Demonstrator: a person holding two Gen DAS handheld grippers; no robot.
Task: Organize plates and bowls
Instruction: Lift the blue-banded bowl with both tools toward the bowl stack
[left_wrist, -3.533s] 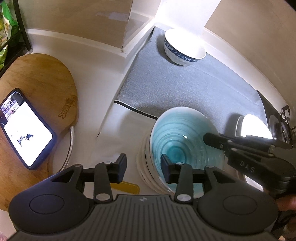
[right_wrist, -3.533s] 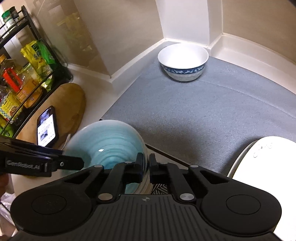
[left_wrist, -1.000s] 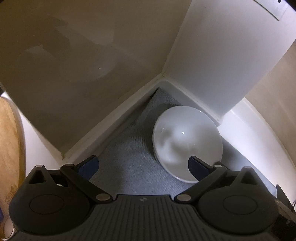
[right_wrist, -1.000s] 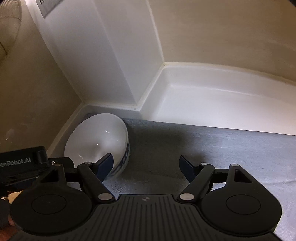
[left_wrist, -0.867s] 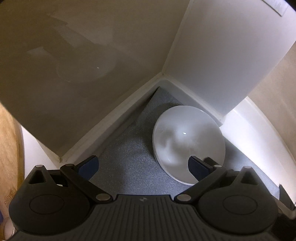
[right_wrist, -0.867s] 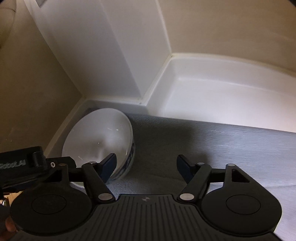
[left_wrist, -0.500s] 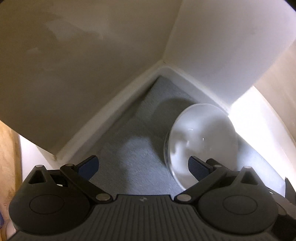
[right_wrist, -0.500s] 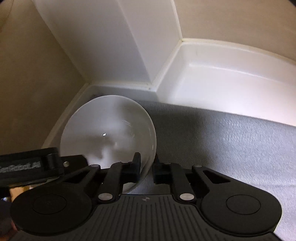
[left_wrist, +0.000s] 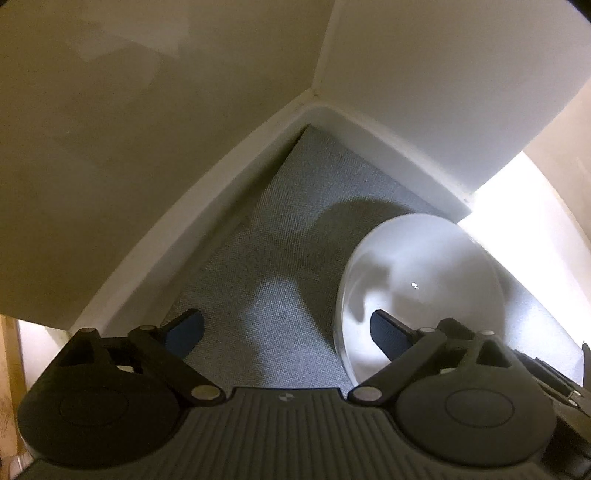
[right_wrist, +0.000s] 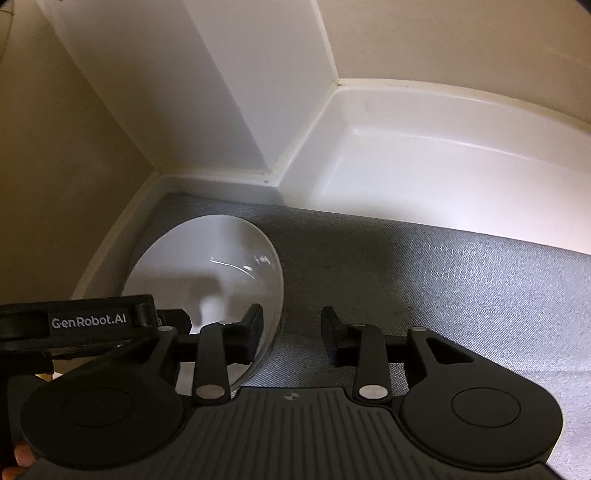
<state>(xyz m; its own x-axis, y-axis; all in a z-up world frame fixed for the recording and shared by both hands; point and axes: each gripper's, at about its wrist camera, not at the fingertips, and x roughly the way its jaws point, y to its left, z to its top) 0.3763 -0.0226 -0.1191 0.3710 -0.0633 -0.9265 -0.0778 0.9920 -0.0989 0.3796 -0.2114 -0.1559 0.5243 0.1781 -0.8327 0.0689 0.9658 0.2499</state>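
Bowl: white bowl (right_wrist: 207, 280) on the grey mat (right_wrist: 424, 280) in the desk's back corner.
Left gripper (left_wrist: 286, 330): wide, closing a little, 1 finger over the bowl's inside.
Right gripper (right_wrist: 291, 334): part-open, just reopened, rim between the fingers, unpinched.
Risk: clamping off-centre could tip or skid the bowl into the wall (right_wrist: 92, 147).
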